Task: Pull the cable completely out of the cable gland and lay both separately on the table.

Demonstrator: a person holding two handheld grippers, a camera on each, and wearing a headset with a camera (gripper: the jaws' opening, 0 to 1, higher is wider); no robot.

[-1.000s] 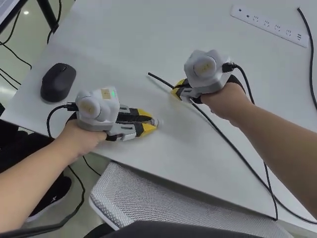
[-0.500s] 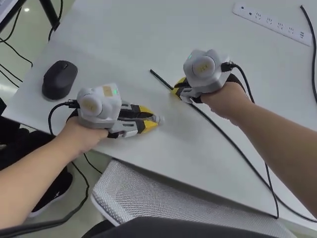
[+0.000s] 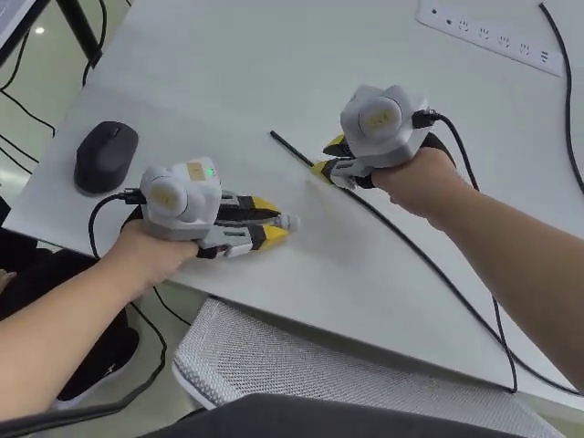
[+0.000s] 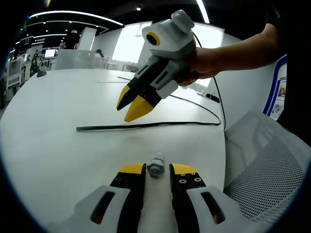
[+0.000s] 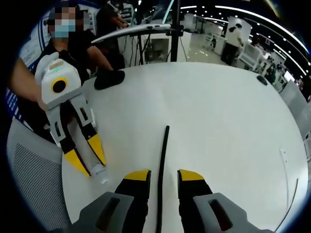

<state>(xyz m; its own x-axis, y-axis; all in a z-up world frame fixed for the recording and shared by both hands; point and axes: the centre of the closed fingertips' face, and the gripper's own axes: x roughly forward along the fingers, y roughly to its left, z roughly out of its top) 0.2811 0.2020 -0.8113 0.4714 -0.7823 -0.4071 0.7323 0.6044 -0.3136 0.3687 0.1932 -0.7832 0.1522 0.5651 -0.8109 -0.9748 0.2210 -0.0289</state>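
White counter (image 3: 228,73): thin black cable (image 3: 411,251), probably light and limp, lies between the parted jaws of the right gripper (image 5: 163,175). Small grey cable gland (image 4: 156,166), likely roll-prone, sits at twelve o'clock of the released left gripper (image 3: 272,222); pinch its body.

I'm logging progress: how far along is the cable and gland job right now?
Done: the cable is out of the gland and lies on the table, apart from it. In hand: nothing looks gripped. The gland sits between the open tips of the left gripper, and the cable runs between those of the right gripper. Left: backing both grippers away.
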